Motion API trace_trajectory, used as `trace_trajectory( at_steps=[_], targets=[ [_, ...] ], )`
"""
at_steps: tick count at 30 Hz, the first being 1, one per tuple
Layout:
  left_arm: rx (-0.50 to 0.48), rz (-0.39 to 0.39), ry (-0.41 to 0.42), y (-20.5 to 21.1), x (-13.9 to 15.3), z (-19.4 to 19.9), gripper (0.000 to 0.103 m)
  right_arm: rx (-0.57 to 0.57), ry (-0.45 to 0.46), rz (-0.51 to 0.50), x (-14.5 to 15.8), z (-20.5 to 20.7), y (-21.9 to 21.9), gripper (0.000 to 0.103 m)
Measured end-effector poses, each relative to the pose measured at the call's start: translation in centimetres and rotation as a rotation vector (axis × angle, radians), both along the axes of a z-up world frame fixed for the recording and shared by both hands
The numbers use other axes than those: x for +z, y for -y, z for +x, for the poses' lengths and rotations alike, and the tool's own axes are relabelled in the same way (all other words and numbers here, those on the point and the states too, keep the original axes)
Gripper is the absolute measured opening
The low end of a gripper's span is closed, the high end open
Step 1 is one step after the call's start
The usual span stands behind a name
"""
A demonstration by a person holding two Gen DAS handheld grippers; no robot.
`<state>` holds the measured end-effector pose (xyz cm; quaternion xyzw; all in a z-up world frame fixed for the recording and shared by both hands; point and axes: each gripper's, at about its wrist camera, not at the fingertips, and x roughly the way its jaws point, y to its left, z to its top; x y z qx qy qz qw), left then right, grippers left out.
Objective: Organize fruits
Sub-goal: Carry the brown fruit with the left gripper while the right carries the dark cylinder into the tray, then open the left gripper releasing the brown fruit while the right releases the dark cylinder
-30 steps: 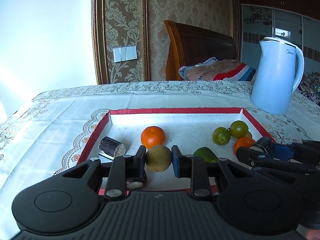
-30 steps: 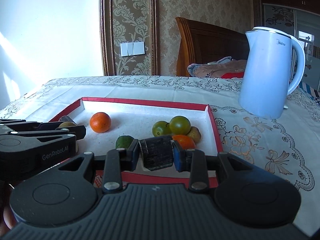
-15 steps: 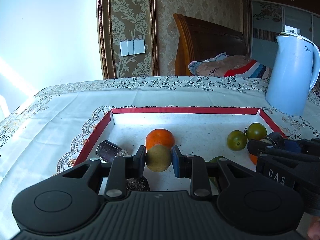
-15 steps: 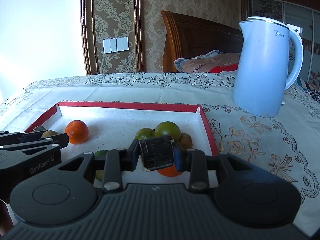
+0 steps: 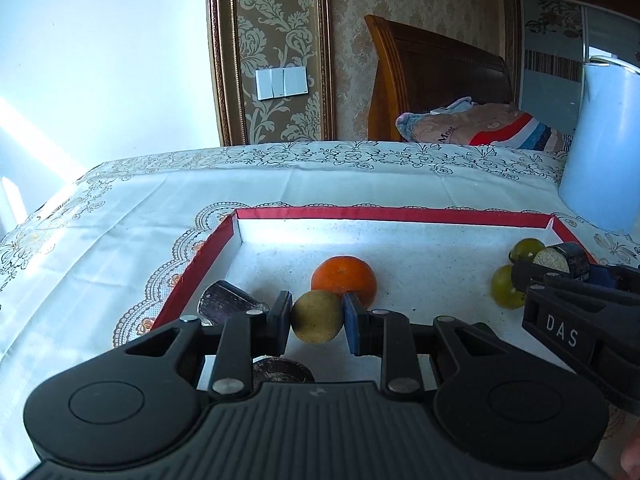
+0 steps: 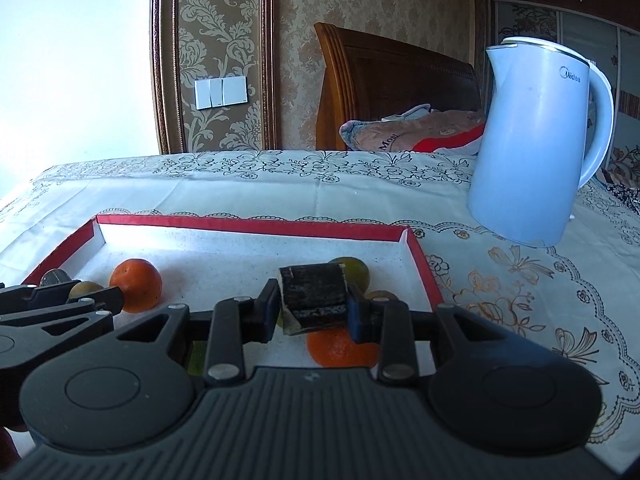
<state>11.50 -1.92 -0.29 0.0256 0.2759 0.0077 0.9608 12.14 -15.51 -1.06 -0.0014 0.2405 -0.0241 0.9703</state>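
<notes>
On the cloth-covered surface the red-rimmed tray gathers the fruit, above which the right hand-held gripper clamps a dark cut chunk and the left hand-held gripper clamps a small yellowish fruit, seemingly lifted for sorting.

Black ribbed hand-held gripper — blue pads

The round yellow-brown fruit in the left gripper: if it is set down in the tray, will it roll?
Probably yes. The yellow-brown fruit looks nearly spherical, and the red-rimmed tray has a flat floor, so it may roll until it meets the orange or a wall. The left gripper pinches only its sides, so it could slip.
</notes>
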Motion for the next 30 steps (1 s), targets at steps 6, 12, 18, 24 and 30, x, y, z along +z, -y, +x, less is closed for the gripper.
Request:
trace_trajectory(
  at_steps=[6,12,18,24,30],
  targets=[
    [0.008,0.008,0.009,0.15,-0.02,0.1,0.027,0.0,-0.001,0.002,-0.01,0.56,-0.26,0.031],
    [-0.003,0.005,0.007,0.27,-0.08,0.2,0.027,0.029,-0.011,0.008,-0.07,0.76,-0.42,0.031],
    [0.002,-0.012,0.004,0.03,-0.06,0.23,0.027,0.028,-0.007,0.019,-0.06,0.69,-0.29,0.032],
    [0.0,-0.005,0.005,0.12,-0.14,0.19,0.027,0.024,-0.017,0.029,-0.23,0.79,-0.13,0.038],
    [-0.002,0.005,0.011,0.28,-0.2,0.1,0.026,0.018,-0.02,0.028,-0.33,0.84,-0.14,0.045]
  ],
)
